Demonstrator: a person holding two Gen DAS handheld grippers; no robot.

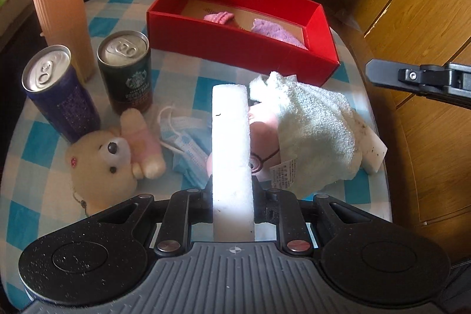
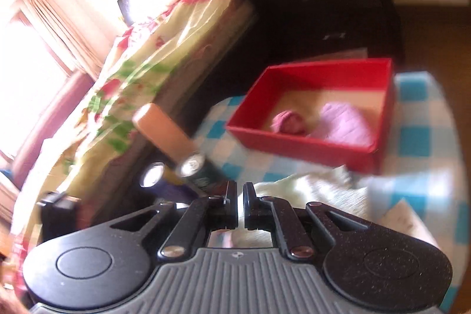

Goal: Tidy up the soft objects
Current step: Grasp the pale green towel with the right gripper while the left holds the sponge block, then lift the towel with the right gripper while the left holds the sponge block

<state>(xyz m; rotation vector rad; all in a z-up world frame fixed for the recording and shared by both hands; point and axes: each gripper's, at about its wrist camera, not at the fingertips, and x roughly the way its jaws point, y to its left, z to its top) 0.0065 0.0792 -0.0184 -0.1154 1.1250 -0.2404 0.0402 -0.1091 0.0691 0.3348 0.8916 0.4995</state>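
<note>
A round table with a blue and white checked cloth (image 1: 44, 143) is seen from above. A white sponge block (image 1: 232, 155) is squeezed between the fingers of the left gripper (image 1: 232, 196), and the block sticks out forward over the table. The right gripper (image 2: 240, 205) is pinched shut, and a pale green towel (image 2: 309, 184) is seen just past its tips; whether a bit of the towel is caught between them cannot be told, because that picture is blurred. In the left view the same towel (image 1: 312, 125) is heaped over a pink plush toy (image 1: 265, 134) near the middle of the table, and a second white sponge (image 1: 375, 152) with dark specks is tucked beside it at the table's edge. A red box (image 1: 241, 49) is placed at the far side of the table, and a pink cloth (image 1: 219, 17) and a purple cloth (image 1: 276, 30) are lying inside it. A small bear toy (image 1: 103, 158) and some blue face masks (image 1: 185, 143) are spread on the cloth to the left of the held block. Two drink cans, a purple can (image 1: 59, 96) and a dark green can (image 1: 126, 69), are stood upright behind the bear, and a tall peach ribbed bottle (image 1: 61, 5) is stood behind them
</note>
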